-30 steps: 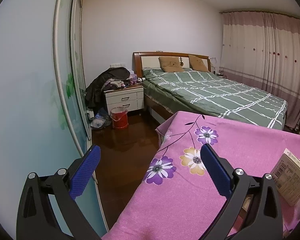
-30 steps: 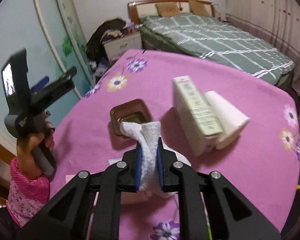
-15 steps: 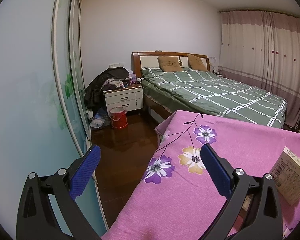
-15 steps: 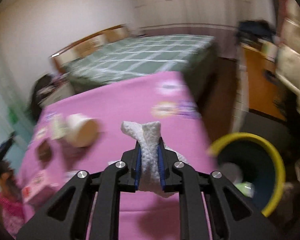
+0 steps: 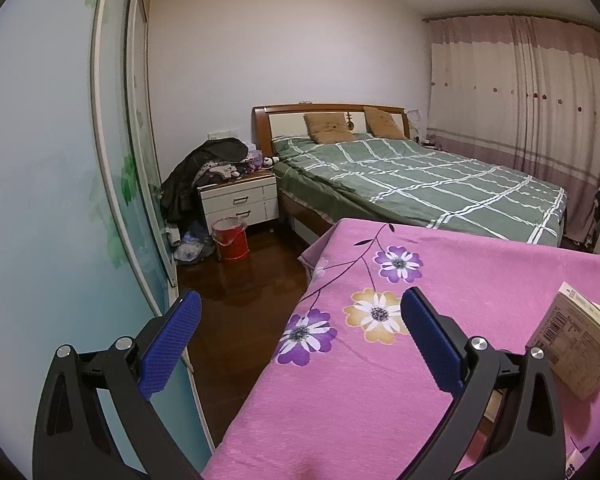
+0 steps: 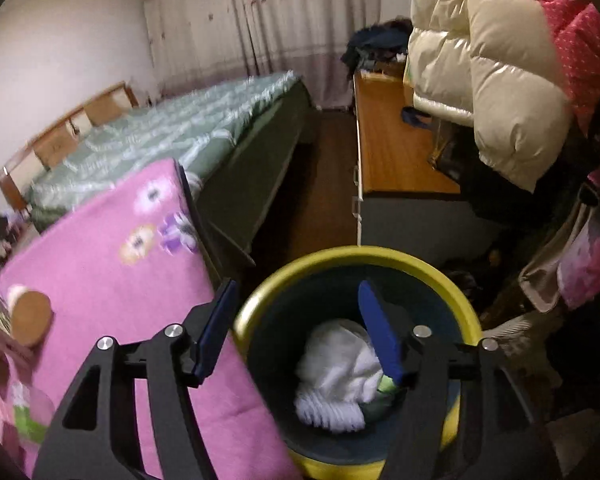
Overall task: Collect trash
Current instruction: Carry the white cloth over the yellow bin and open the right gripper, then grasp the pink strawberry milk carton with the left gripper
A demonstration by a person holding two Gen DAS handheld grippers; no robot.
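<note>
Bedroom: table (image 5: 380,400) under a pink floral cloth, green plaid bed (image 5: 420,176) behind it, white nightstand (image 5: 240,204) and red bucket (image 5: 230,239) on the dark wood floor, curtains (image 5: 540,100) along the far wall. Cardboard box (image 5: 576,348) sits at the table's right edge in the left wrist view. Left gripper (image 5: 298,328): fingers spread wide, nothing between them, hovering over the table's left edge. Right gripper (image 6: 296,324): fingers spread, empty, over the yellow-rimmed bin (image 6: 452,300) just off the table's edge. White crumpled tissue (image 6: 336,376) lies inside the bin, below and between the fingers, apart from them. Right view is motion-blurred. Paper roll (image 6: 30,316) rests near the table's left edge there; puffy cream jacket (image 6: 492,80) hangs above a wooden desk (image 6: 392,152).
</note>
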